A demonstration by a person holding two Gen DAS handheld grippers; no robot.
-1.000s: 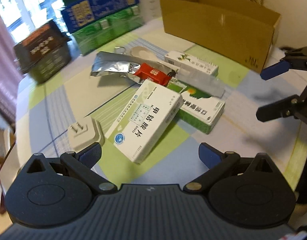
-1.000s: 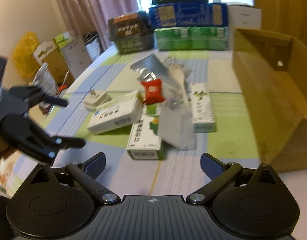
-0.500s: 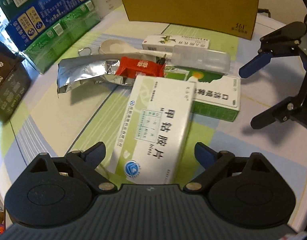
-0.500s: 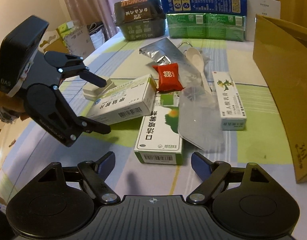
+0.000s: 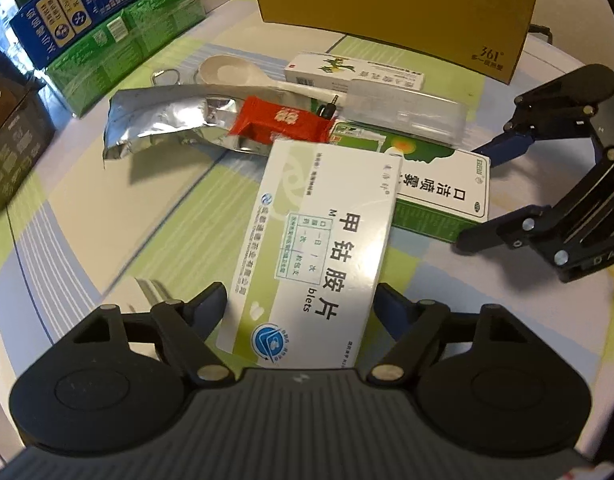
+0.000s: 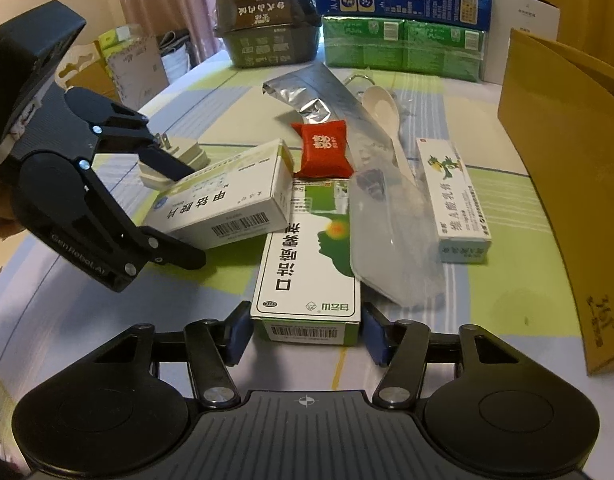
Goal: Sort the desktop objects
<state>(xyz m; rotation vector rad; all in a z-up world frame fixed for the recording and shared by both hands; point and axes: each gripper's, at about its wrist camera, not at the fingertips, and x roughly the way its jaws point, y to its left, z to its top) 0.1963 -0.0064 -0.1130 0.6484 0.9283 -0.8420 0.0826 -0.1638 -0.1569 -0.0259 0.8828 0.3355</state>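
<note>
Reaching into the pile beside the cardboard box (image 6: 563, 184), we had both tools straddling cartons. Our left gripper (image 5: 301, 308) stood open around the near end of the white medicine box (image 5: 319, 248), pads not yet touching. Our right gripper (image 6: 307, 334) bracketed the green-and-white carton (image 6: 311, 256), pads just beside its sides; whether they pressed it we could not tell. Next, we judged, came closing and lifting toward the box. Half a second earlier both grippers had hung short of these cartons, jaws wider.
</note>
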